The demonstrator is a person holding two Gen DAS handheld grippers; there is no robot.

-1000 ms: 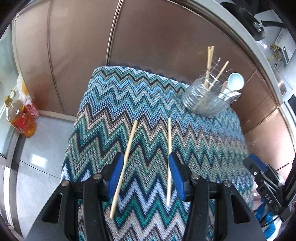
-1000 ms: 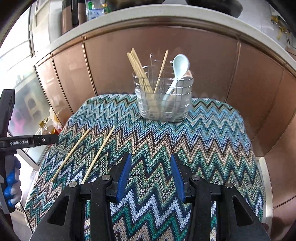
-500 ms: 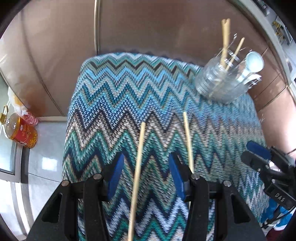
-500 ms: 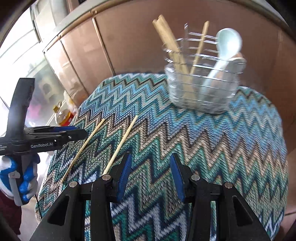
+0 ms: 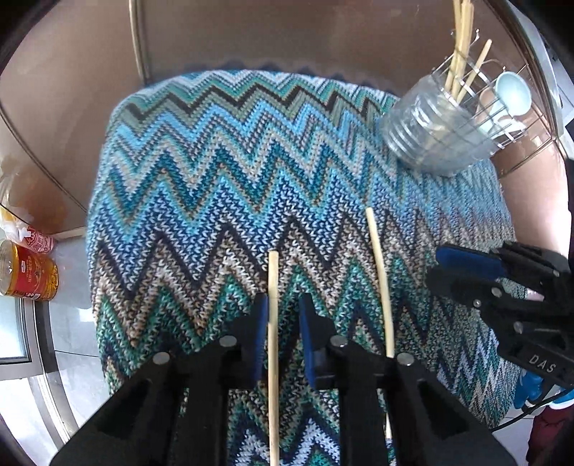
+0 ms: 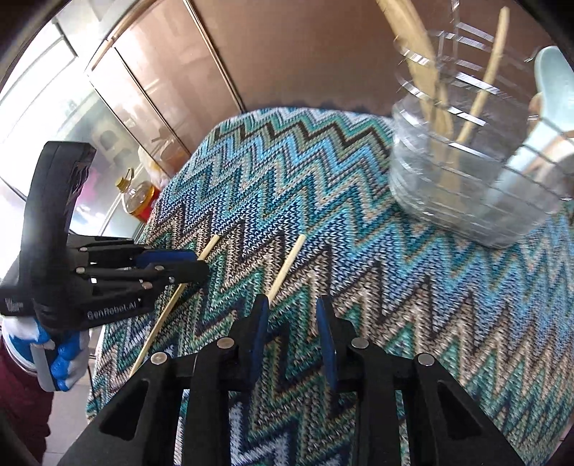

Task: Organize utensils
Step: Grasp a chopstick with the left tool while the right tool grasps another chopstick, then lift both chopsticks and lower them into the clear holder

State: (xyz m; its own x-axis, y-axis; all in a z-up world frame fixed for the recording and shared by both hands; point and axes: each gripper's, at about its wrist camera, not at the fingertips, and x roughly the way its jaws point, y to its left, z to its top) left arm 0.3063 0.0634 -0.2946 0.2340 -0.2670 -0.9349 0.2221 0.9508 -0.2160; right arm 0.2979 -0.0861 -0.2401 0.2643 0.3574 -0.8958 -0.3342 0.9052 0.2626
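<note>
Two loose wooden chopsticks lie on the zigzag-patterned cloth. My left gripper [image 5: 282,311] is low over the left chopstick [image 5: 273,322], which runs between its narrowed jaws; they are still slightly apart around it. The second chopstick [image 5: 381,283] lies just to the right. In the right wrist view my right gripper [image 6: 292,315] is open and empty, with the second chopstick [image 6: 287,264] just off its left finger. The left gripper [image 6: 168,267] shows there over the first chopstick [image 6: 168,308]. A clear utensil holder [image 5: 445,132] with chopsticks and a pale spoon [image 5: 513,94] stands at the far right.
The cloth-covered table [image 5: 215,172] stands against brown cabinet panels [image 5: 251,32]. An oil bottle [image 5: 27,272] and a packet sit on the floor to the left. The right gripper [image 5: 502,286] shows at the right edge of the left wrist view.
My left gripper has moved forward and down over the left chopstick and narrowed its jaws around it. My right gripper has moved lower and left toward the second chopstick.
</note>
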